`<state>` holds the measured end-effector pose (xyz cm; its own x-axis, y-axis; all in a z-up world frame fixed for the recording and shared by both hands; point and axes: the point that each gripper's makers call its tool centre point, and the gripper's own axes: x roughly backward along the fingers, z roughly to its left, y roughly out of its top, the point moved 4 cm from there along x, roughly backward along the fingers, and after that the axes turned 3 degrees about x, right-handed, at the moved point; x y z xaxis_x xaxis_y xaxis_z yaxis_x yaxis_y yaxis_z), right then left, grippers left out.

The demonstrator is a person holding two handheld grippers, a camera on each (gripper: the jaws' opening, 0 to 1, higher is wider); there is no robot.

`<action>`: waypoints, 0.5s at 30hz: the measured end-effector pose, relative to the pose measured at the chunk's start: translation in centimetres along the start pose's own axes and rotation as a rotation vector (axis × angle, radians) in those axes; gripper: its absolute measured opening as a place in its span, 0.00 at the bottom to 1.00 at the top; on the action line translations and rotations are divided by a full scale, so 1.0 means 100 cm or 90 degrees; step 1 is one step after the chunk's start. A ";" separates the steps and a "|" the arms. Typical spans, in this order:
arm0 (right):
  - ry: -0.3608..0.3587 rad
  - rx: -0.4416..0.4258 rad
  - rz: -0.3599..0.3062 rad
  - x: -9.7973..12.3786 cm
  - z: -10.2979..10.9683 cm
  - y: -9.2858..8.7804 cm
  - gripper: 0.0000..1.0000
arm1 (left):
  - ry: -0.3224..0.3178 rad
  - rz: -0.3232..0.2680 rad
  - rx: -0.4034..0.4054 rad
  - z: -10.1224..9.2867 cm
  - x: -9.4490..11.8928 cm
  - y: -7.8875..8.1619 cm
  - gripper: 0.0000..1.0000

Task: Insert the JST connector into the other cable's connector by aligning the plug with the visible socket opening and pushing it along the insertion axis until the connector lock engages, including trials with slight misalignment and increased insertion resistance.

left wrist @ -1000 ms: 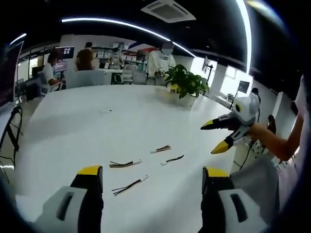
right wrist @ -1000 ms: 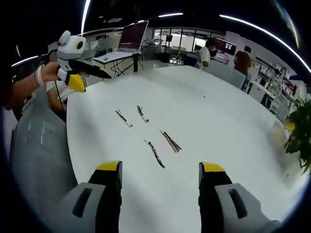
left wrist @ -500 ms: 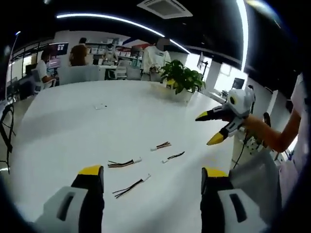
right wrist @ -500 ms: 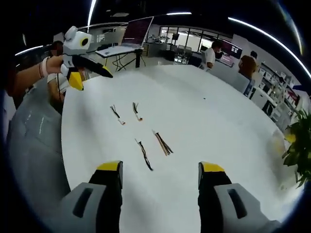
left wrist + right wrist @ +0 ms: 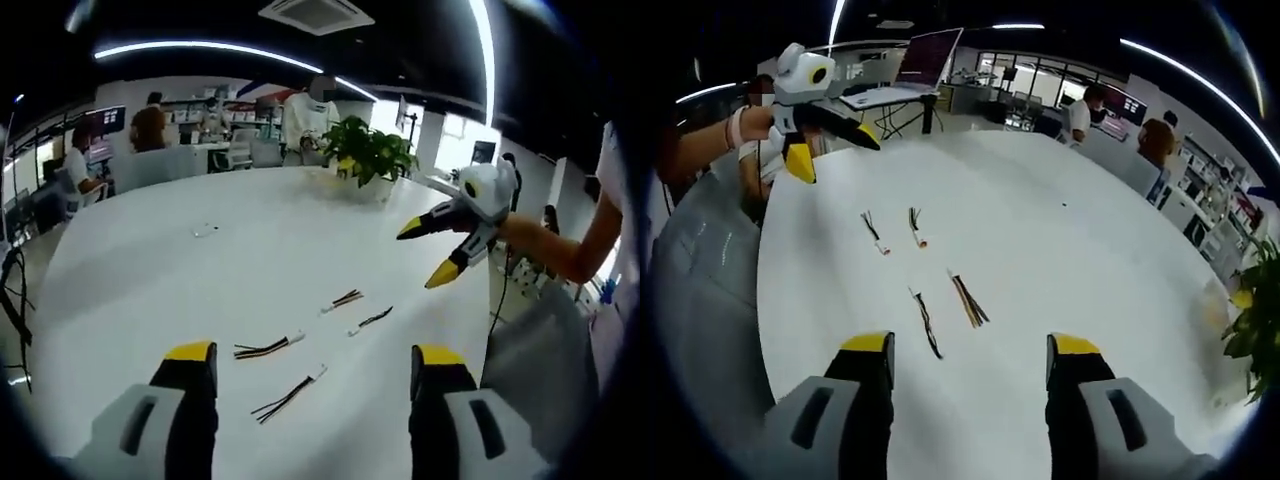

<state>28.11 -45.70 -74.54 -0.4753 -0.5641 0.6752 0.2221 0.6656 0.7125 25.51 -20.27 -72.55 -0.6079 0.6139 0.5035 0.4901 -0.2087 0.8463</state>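
Note:
Several short JST cables with white connectors lie loose on the white table (image 5: 150, 270). In the left gripper view they are two near ones (image 5: 268, 348) (image 5: 288, 395) and two farther ones (image 5: 343, 300) (image 5: 370, 320). My left gripper (image 5: 312, 355) hovers open above the near pair, holding nothing. My right gripper (image 5: 425, 255) comes in from the right, open, in the air beyond the cables. The right gripper view has the same cables (image 5: 925, 322) (image 5: 967, 300) (image 5: 872, 230) (image 5: 915, 225) ahead of my open, empty right gripper (image 5: 970, 345). My left gripper (image 5: 837, 157) hangs at the upper left.
A potted plant (image 5: 368, 155) stands at the table's far side, also at the right edge (image 5: 1250, 320). A tiny loose part (image 5: 205, 230) lies mid-table. People sit and stand at desks behind. A laptop on a stand (image 5: 925, 60) is past the table edge.
Both cameras have shifted a little, so the cables sit slightly differently in each view. Both grippers stay open and in the air; no cable has been touched or moved.

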 end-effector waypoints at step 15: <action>0.007 0.005 -0.035 -0.016 -0.008 0.011 0.57 | 0.022 0.012 -0.045 0.018 -0.019 0.001 0.76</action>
<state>29.79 -44.46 -74.63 -0.4769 -0.6057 0.6369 0.1884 0.6374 0.7472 27.80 -20.08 -73.74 -0.6204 0.5833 0.5243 0.4574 -0.2739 0.8460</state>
